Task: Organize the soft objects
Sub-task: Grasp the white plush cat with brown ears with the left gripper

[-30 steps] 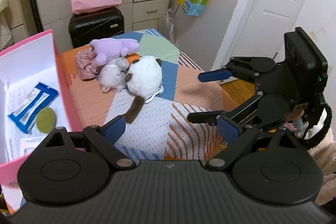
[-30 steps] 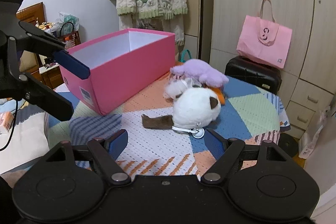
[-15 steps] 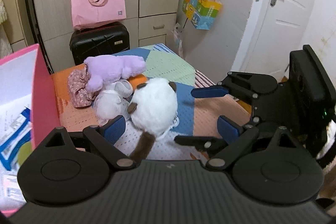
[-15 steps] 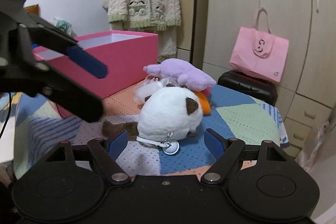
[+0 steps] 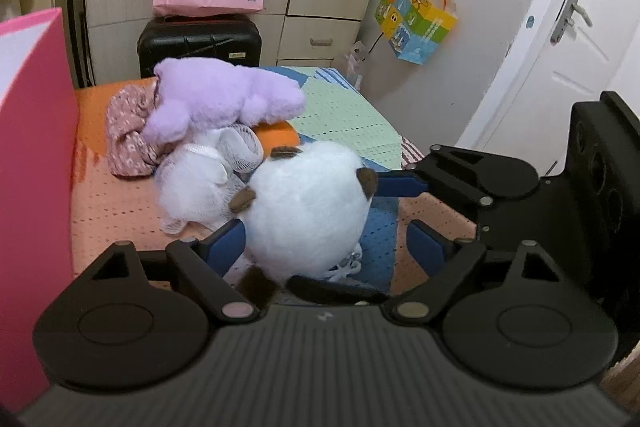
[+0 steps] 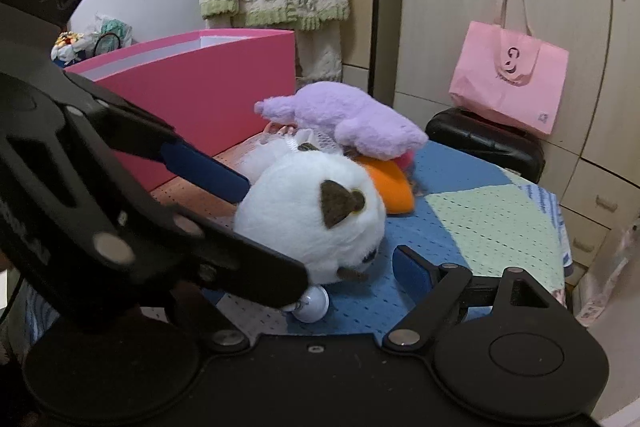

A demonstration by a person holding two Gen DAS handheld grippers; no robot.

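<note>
white plush cat (image 5: pixel 308 215) with brown ears, lilac plush (image 5: pixel 224 99), pink box (image 6: pixel 208 83), floral pink cloth (image 5: pixel 128 131)

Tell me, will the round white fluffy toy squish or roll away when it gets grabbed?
The white plush toy looks thick and furry, so it will probably squish between the fingers rather than slip. Its ball shape could roll if nudged from one side, but both hand-held grippers flank it. The brown tail looks likely to dangle.

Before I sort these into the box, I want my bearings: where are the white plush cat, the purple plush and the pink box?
white plush cat (image 5: pixel 308 211), left wrist view, middle of its round body.
purple plush (image 5: pixel 224 99), left wrist view, its back.
pink box (image 6: pixel 208 87), right wrist view, outer side wall.
</note>
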